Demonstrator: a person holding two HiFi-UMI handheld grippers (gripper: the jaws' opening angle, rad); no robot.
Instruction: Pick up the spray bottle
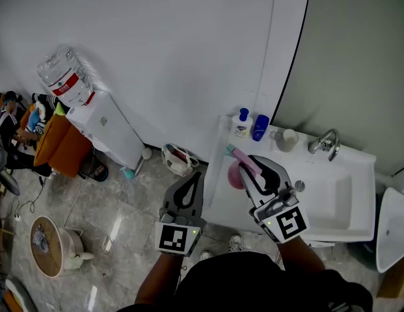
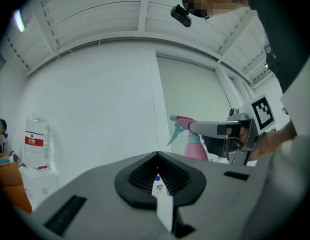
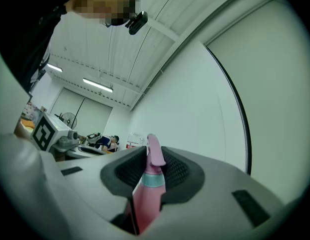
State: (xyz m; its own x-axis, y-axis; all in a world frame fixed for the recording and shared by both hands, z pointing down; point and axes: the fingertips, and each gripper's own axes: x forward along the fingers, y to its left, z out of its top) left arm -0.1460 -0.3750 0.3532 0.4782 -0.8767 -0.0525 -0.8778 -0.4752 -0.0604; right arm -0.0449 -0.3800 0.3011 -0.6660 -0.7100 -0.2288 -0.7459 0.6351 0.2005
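Note:
A pink spray bottle [image 1: 235, 175] with a teal trigger hangs over the left end of the white sink counter [image 1: 358, 168]. My right gripper [image 1: 257, 168] is shut on it. In the right gripper view the bottle's neck and teal collar [image 3: 147, 194] stand between the pads of that gripper [image 3: 150, 174]. The left gripper view shows the bottle [image 2: 194, 144] from the side, gripped by the right gripper [image 2: 229, 134]. My left gripper [image 1: 194, 177] is raised over the floor, left of the counter. It points level, with its jaws [image 2: 157, 171] together but for a thin slit, and it holds nothing.
At the back of the counter stand a white soap bottle [image 1: 240, 123], a blue bottle [image 1: 259, 127], a cup [image 1: 287, 139] and a faucet [image 1: 325, 142]. A water dispenser [image 1: 107, 132] with its jug [image 1: 65, 77] stands at the left wall. A bag [image 1: 177, 159] lies on the floor.

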